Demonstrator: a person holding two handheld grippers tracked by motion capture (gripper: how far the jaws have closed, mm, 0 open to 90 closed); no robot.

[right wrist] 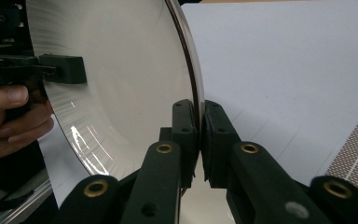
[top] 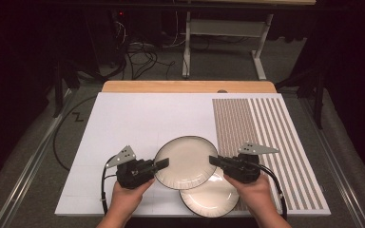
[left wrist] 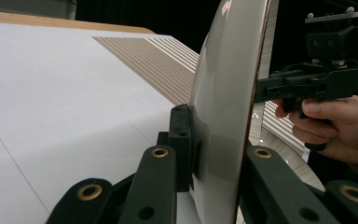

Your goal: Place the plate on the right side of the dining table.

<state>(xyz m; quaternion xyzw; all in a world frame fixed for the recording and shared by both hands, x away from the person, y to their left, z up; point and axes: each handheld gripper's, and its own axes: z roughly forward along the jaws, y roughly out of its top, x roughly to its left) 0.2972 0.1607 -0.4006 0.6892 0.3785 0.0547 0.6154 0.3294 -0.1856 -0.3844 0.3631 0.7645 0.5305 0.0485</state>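
from the high view i see my left gripper (top: 162,164) and my right gripper (top: 214,160) each pinching an opposite edge of the upper plate (top: 185,161), a cream plate with a dark rim held near the front middle of the white board (top: 138,123). a second plate (top: 209,194) of the same kind lies on the board below it, a little nearer and to the right, partly covered by the upper one. the striped panel (top: 266,142) runs down the board's right side, and my left hand (top: 126,197) and right hand (top: 254,192) come in from the near edge. in the left gripper view the jaws are closed narrow on the upper plate's (left wrist: 223,107) rim, which stands edge-on between them, and the right gripper (left wrist: 261,89) grips the far rim with the right hand (left wrist: 340,126) behind it; the second plate's ribbed rim (left wrist: 279,144) shows below. in the right gripper view the jaws clamp the dark rim of the upper plate (right wrist: 121,93), one jaw on each face, and the left gripper (right wrist: 74,69) bites the opposite edge, with the left hand (right wrist: 9,119) beside it.
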